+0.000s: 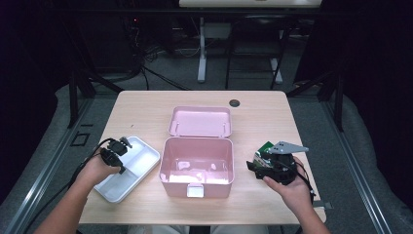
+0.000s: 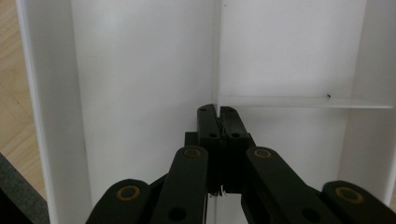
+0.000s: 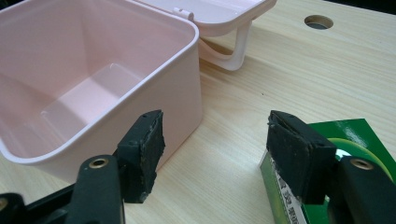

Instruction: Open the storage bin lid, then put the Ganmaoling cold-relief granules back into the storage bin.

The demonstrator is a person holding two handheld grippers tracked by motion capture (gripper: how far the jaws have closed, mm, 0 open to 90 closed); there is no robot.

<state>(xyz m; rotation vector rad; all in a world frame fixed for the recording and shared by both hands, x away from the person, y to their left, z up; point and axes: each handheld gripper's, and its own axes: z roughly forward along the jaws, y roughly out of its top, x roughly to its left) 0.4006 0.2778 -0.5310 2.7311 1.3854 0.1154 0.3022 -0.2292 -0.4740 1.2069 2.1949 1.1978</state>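
Note:
An open pink box (image 1: 197,141) stands mid-table, its lid (image 1: 199,121) laid back behind it; the inside looks bare. A white divided tray (image 1: 141,163) lies to its left. My left gripper (image 1: 121,161) hangs over the tray, pointing down. In the left gripper view it (image 2: 218,112) is shut, tips right at the tray's (image 2: 140,70) upright divider (image 2: 217,46); I cannot tell whether they touch. To the right of the box, my right gripper (image 1: 252,165) points at it. In the right gripper view it (image 3: 215,140) is open with bare table between its jaws, beside the box wall (image 3: 177,93). A green packet (image 3: 355,135) lies under its right jaw.
A round cable hole (image 1: 234,103) sits at the table's far edge behind the lid. The box's white handle (image 3: 238,46) rests on the table by the lid (image 3: 210,14). Bare wood lies right of the box. Dark floor and table legs lie beyond the table.

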